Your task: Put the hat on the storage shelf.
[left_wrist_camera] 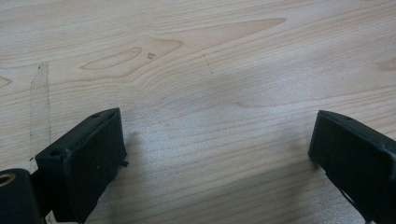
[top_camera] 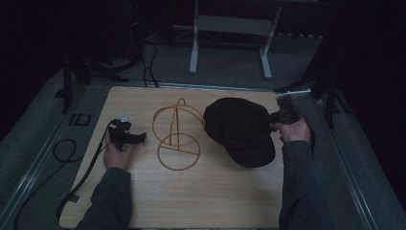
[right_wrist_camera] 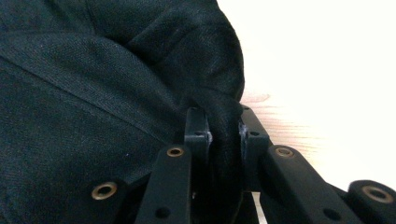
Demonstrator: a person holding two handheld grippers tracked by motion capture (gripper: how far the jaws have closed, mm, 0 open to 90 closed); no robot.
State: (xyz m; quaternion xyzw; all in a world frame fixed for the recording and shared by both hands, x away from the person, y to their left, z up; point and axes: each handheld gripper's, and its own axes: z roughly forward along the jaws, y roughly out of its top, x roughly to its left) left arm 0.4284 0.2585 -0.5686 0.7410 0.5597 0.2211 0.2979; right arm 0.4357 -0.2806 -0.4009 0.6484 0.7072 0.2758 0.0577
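Observation:
A black cap (top_camera: 242, 128) lies on the wooden table (top_camera: 201, 191) right of centre, brim toward the person. My right gripper (top_camera: 274, 118) is shut on the cap's right edge; up close a fold of the black cloth (right_wrist_camera: 224, 140) is pinched between its jaws. A gold wire hat stand (top_camera: 178, 134) of rings and a hoop stands left of the cap. My left gripper (top_camera: 142, 138) rests low over the table just left of the stand, jaws wide apart, nothing between its fingers (left_wrist_camera: 88, 154).
Black cables (top_camera: 72, 153) trail off the table's left side. A white metal frame (top_camera: 230, 33) stands on the floor beyond the far edge. A dark post (top_camera: 330, 96) stands off the right corner. Bare wood (left_wrist_camera: 210, 93) lies in front of the left gripper.

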